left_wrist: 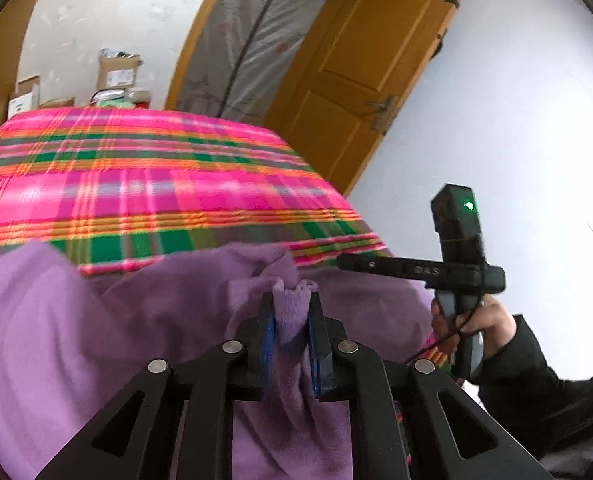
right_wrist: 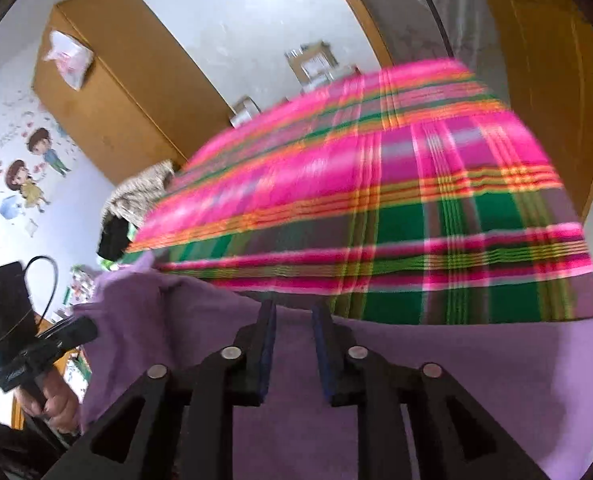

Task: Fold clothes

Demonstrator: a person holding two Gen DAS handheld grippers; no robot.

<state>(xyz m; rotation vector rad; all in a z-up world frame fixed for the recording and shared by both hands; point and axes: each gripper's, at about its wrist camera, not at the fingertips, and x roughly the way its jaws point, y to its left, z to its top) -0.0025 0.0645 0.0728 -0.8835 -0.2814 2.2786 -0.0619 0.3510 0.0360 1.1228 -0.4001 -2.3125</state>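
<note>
Left wrist view: left gripper pinches a bunched fold of the purple garment, which spreads toward nine o'clock over the plaid bedspread; right gripper straddles cloth, grip uncertain.

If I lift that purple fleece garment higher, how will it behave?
Probably floppy: the purple fleece garment bunches between the left tongs and sags around them. Likely light. Its fuzzy pile should resist slipping on the plaid blanket.

Fuzzy matt purple fleece garment, woven plaid cloth bedspread, smooth varnished wooden door, matt black plastic claw.
</note>
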